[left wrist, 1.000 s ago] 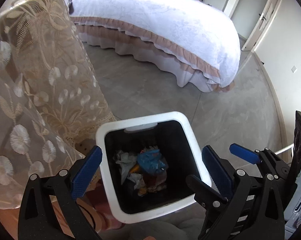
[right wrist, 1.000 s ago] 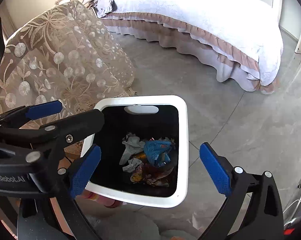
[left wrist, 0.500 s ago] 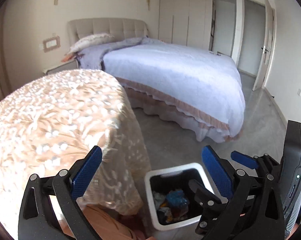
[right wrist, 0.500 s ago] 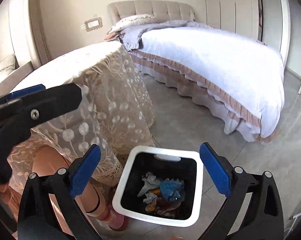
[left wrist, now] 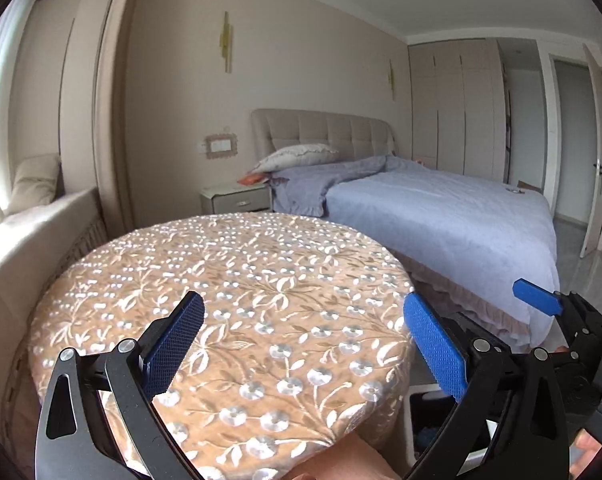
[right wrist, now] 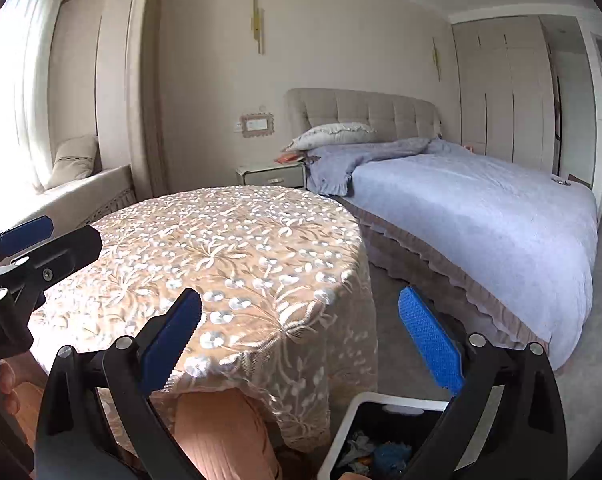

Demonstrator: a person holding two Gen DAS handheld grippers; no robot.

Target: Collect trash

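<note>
Lace-embroidered cloth covered the round table (right wrist: 237,248) beside the bed (right wrist: 481,208). The white-rimmed trash bin (right wrist: 365,412), holding crumpled trash (right wrist: 381,454), stood on the floor between them. Left gripper (left wrist: 301,344) and right gripper (right wrist: 297,340) both gaped wide, empty. No legible writing.

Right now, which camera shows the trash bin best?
The right wrist view shows the trash bin best: its white rim, dark inside and some trash are visible below the round table. The left wrist view shows only a sliver of it, mostly hidden behind the left claw.
</note>
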